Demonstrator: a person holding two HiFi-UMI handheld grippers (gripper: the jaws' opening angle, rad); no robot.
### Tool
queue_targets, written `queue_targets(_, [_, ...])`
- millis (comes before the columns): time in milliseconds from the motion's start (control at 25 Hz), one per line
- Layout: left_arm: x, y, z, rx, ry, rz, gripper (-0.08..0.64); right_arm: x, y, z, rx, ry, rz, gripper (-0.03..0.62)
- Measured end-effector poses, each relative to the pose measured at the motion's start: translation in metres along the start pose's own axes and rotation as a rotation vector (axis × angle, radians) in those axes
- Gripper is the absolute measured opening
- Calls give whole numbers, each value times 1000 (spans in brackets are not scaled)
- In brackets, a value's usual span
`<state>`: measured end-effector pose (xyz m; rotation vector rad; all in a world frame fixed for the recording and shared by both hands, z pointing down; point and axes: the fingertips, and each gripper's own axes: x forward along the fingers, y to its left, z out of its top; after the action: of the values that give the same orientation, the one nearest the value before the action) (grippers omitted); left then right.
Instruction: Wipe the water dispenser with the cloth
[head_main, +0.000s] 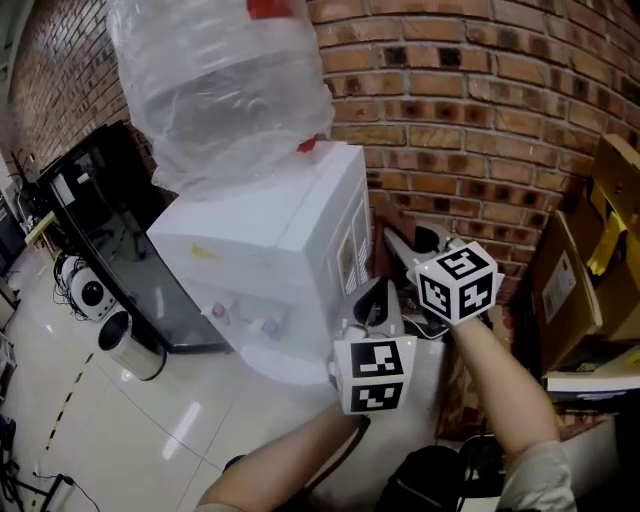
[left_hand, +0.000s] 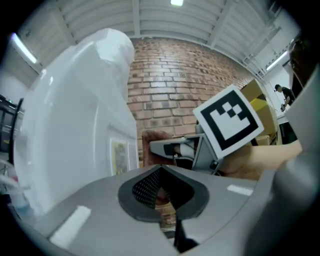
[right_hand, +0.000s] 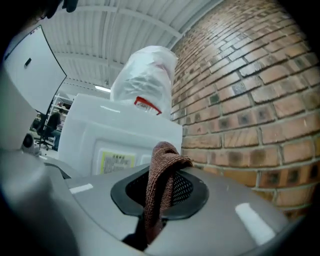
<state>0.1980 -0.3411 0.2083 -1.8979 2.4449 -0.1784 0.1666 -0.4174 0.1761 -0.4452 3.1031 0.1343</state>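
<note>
Bright, even light falls from ceiling strip lamps (left_hand: 176, 2) high above the fingers (left_hand: 145, 187). Left of them the water dispenser (left_hand: 75, 125) is washed out nearly white. The glossy floor (head_main: 150, 400) carries soft glare. Both gripper views bulge at the edges, bending the brick wall (right_hand: 250, 100), and have dark corners. Everything nearest the lens, behind the fingers, is soft, while the cloth (right_hand: 160, 185) between them is crisp.

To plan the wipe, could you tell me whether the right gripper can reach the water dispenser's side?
Probably yes: the right gripper, shut on the cloth, faces the water dispenser with nothing between.
</note>
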Motion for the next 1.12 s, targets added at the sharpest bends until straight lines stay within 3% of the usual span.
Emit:
queue_targets(200, [-9,19,95,28,-162,45,0,17,-15,75,-52,-54,-31,54])
queue_targets(400, [-11,28,139,20,-226,71,0,33,-33,124,-60,-82,-60,54])
queue_targets(720, [0,31,138,-26,-207,85,0,60,-39,130,22,-100,-29,54])
queue_targets(1120, [10,13,88,-58,-116,46,0,75,-32,70,41,-11,-20,54])
